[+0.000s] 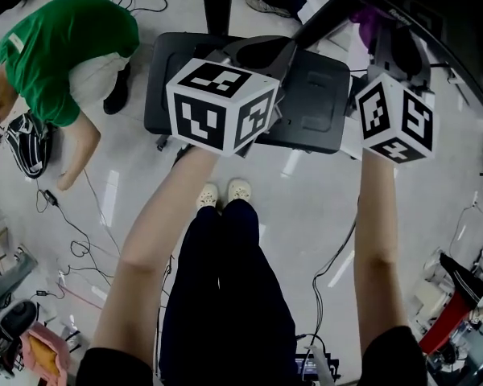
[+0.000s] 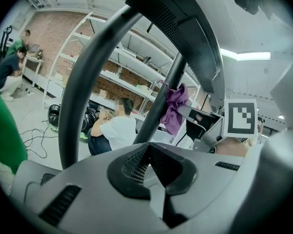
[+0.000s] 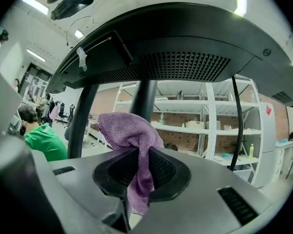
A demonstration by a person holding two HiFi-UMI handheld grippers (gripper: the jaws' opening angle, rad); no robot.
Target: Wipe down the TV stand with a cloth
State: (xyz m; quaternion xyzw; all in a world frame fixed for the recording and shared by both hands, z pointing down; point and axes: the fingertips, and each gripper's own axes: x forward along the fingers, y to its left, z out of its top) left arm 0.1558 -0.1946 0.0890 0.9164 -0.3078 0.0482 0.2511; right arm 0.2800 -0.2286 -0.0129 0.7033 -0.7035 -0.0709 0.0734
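— Gripping anything?
— Right gripper (image 3: 136, 177) pinches a fuzzy purple cloth (image 3: 129, 130), bunched at its 12 o'clock. Left gripper (image 2: 149, 165): jaws together, empty.
— Stand?
— Smooth black slab (image 1: 310, 95) with round posts, 12 o'clock in the head view.

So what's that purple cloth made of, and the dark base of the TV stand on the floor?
The purple cloth looks like soft fabric, probably microfibre: its surface is fuzzy and it folds limply. The TV stand base looks like matte dark plastic, judging by its moulded recesses and rounded corners, though painted metal is possible.
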